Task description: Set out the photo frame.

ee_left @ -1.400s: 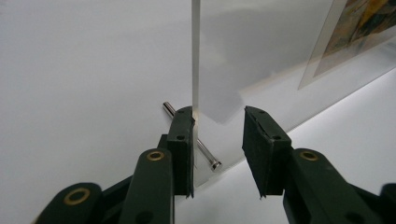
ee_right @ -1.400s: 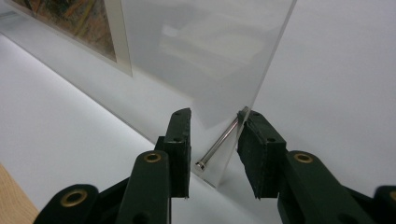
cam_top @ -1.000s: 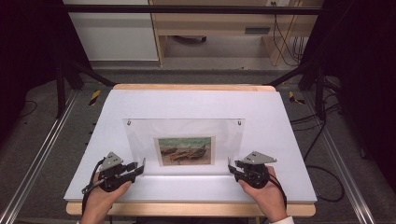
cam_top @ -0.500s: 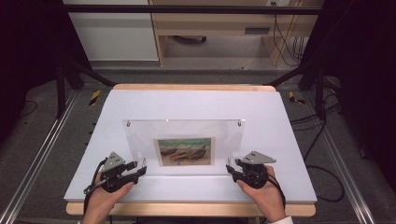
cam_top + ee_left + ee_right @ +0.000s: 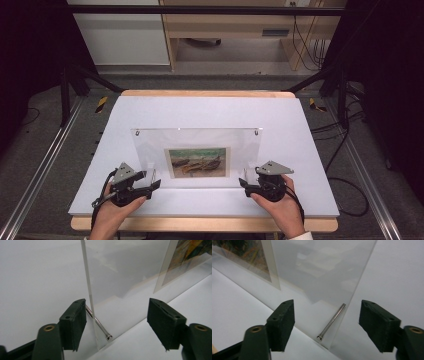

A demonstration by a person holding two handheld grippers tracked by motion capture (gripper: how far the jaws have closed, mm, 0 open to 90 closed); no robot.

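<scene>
A clear acrylic picture frame [image 5: 197,142] stands upright on the white table [image 5: 210,110], with a boat picture [image 5: 198,162] in its lower middle. My left gripper [image 5: 154,180] is at its lower left corner and my right gripper [image 5: 244,181] at its lower right corner. Both sets of jaws have just been opening. In the left gripper view the frame's edge [image 5: 87,285] and a metal pin [image 5: 98,323] stand between the open jaws of the left gripper [image 5: 117,325], near the left pad and not pressed. In the right gripper view the frame's corner [image 5: 324,277] and its pin [image 5: 332,321] sit between the open jaws of the right gripper [image 5: 327,325], untouched.
The wooden front edge [image 5: 200,223] of the table lies just behind my hands. Metal rails [image 5: 35,175] run along both sides on the floor. A wooden cabinet [image 5: 235,30] stands beyond the table's far edge.
The jaws of both grippers have spread apart from the frame's lower corners. Both hands stay where they were, and the frame stands unmoved.
</scene>
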